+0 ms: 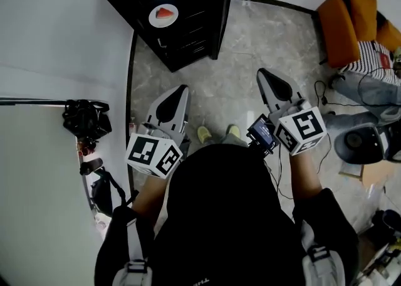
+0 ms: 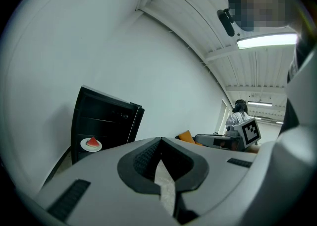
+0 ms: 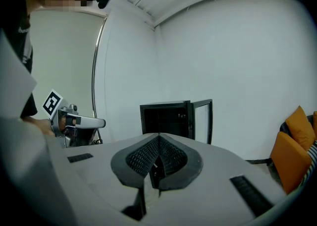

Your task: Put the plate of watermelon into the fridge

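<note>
Left tongs [image 1: 181, 89]: pressed together, empty | right tongs [image 1: 262, 73]: pressed together, empty | plate of watermelon [image 1: 163, 15]: inside fridge [image 1: 202, 39]

Soft, even light from a ceiling strip [image 2: 267, 41]; fisheye warp, dark corners.
</note>
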